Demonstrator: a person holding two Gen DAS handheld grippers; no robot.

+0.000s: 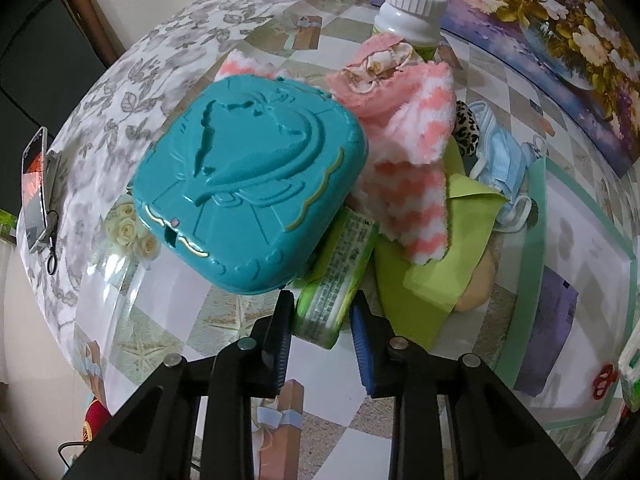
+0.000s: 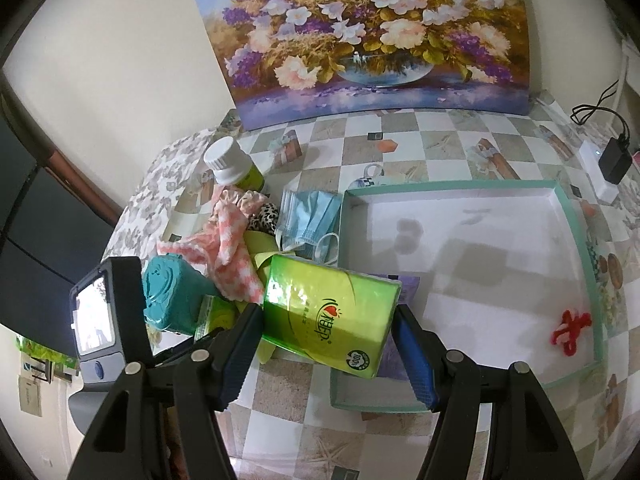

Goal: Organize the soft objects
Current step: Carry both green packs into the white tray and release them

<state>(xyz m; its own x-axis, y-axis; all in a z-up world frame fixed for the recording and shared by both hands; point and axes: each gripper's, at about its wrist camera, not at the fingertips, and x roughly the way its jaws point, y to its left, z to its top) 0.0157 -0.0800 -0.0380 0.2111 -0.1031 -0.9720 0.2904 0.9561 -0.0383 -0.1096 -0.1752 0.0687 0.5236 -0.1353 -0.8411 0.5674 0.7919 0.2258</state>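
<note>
**Currently: 2 tissue packs gripped, 1 tray nearly bare**

Left gripper is clamped on 1 small green tissue packet, beside 1 teal plastic case. Right gripper grasps 1 large green tissue pack over the near corner of the tray. Inside the tray: 1 red pipe-cleaner figure. The pile beside the tray holds 1 pink-and-white fuzzy cloth, 1 white-capped bottle and blue face masks, count unclear.

A small green tissue pack is seen between the pads of the left tongs, both pads touching it. A teal plastic case leans on the pile just beside it, with a pink-and-white fluffy cloth draped toward the bench's far edge.
</note>
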